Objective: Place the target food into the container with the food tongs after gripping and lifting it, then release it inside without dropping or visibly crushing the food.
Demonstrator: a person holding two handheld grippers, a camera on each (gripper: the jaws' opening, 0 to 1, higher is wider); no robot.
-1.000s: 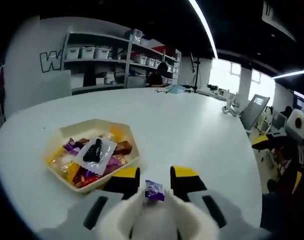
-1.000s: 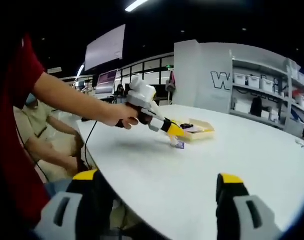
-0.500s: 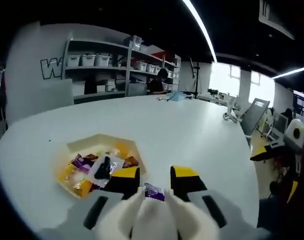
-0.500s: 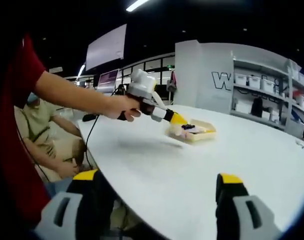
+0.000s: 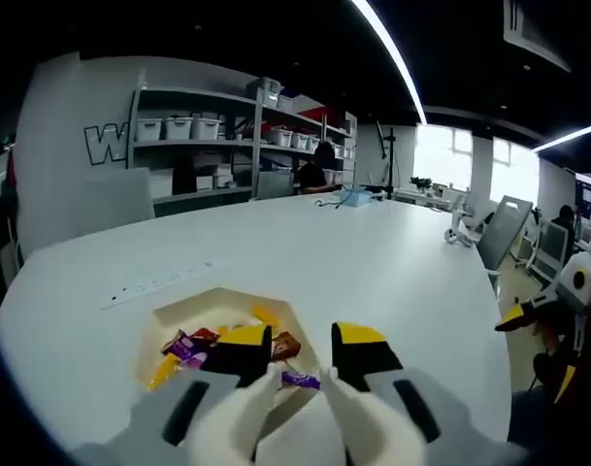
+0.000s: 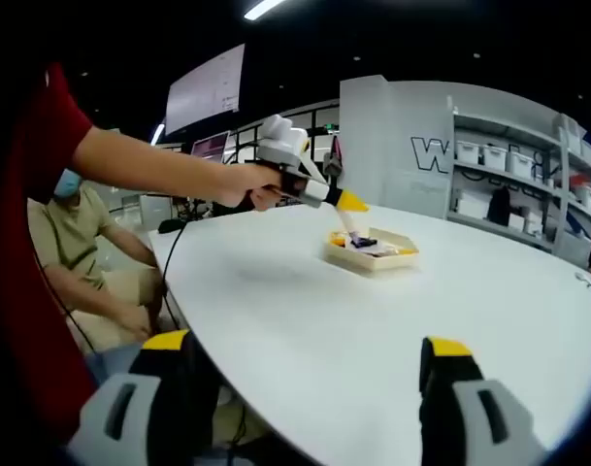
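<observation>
White food tongs (image 5: 297,419) rise between my left gripper's (image 5: 302,342) yellow-tipped jaws, which are shut on them. The tong tips pinch a purple-wrapped candy (image 5: 300,380). The candy hangs over the near right part of the cream hexagonal tray (image 5: 200,303), which holds several wrapped sweets (image 5: 186,346). In the right gripper view a person's hand holds the left gripper (image 6: 319,192) above the tray (image 6: 372,256), tongs (image 6: 344,223) pointing down into it. My right gripper (image 6: 310,354) stands open over the white table (image 6: 392,330), far from the tray, with nothing between its jaws.
The round white table (image 5: 373,252) stretches wide around the tray. Shelves with white bins (image 5: 179,128) line the back wall. A seated person (image 6: 86,262) is beyond the table's left edge in the right gripper view. Office chairs (image 5: 504,223) stand at the right.
The left gripper has risen and moved from beside the tray to above it, carrying the purple candy in the tongs. The right gripper has stayed still and open.
</observation>
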